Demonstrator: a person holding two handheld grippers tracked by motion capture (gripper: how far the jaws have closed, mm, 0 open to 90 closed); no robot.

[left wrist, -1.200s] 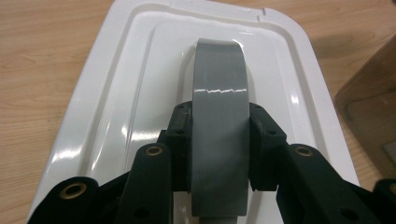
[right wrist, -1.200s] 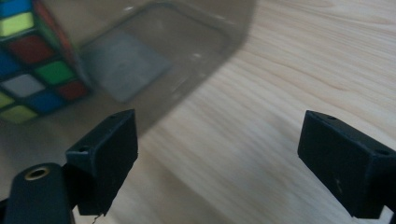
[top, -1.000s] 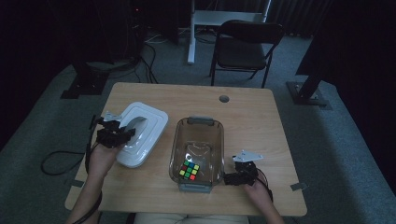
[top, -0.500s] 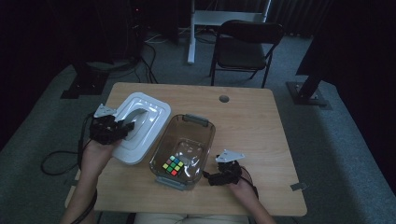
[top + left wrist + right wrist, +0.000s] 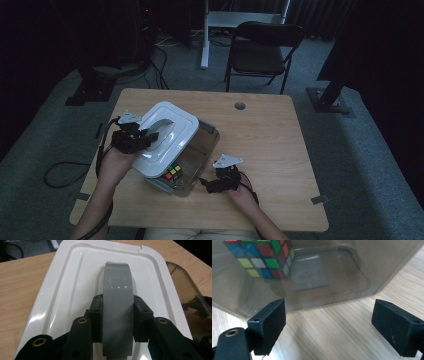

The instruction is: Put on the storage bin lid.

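Note:
A white lid (image 5: 172,132) with a grey arched handle (image 5: 117,287) hangs tilted over the left part of a clear plastic container (image 5: 205,142). My left gripper (image 5: 150,136) is shut on that handle, its jaws pressed to both sides (image 5: 117,312). A colour cube (image 5: 173,172) lies inside the container at its near end, seen through the wall (image 5: 264,257). My right gripper (image 5: 204,182) stands open on the table just right of the container's near corner. Its pads (image 5: 269,320) face the container wall (image 5: 342,267) without touching it.
The wooden table (image 5: 270,140) has free room to the right and a cable hole (image 5: 240,106) at the back. A folding chair (image 5: 262,50) stands behind the table. Cables trail off the left edge.
The left gripper has carried the lid rightwards from beside the container to over it. The container has turned and shifted left, and the right gripper has moved left alongside it.

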